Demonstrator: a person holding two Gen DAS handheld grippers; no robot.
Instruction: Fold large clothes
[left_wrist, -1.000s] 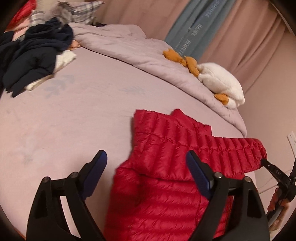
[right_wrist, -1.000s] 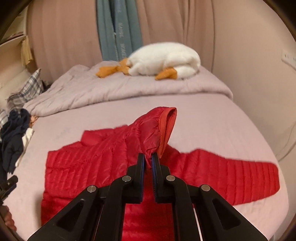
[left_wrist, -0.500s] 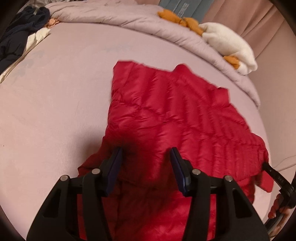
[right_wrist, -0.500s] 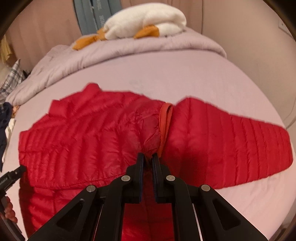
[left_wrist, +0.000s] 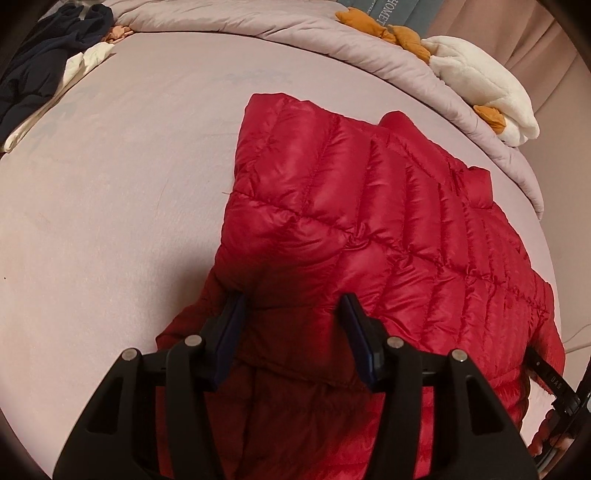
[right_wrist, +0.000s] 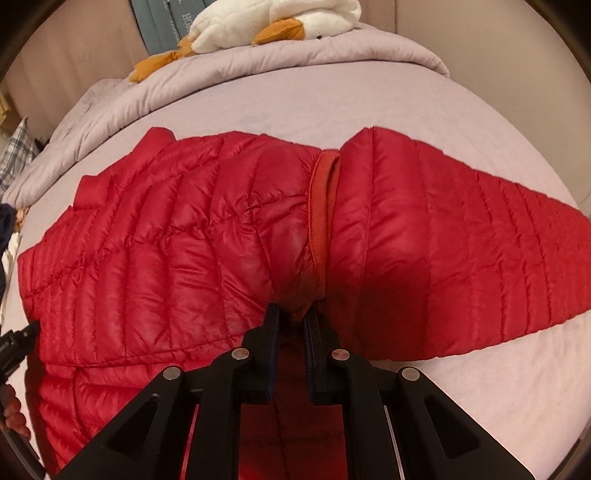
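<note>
A red quilted puffer jacket (left_wrist: 369, 236) lies spread on the pale mauve bed sheet (left_wrist: 110, 206); the left gripper (left_wrist: 291, 321) sits low over its near part, blue-padded jaws apart with red fabric between them, though contact cannot be told; the right gripper (left_wrist: 550, 380) shows at the jacket's right edge, its jaws not readable; a rumpled mauve duvet (left_wrist: 295, 29) runs along the far side; a white and orange plush toy (left_wrist: 480, 85) rests on it; dark and white clothes (left_wrist: 40, 74) are heaped at upper left.
</note>
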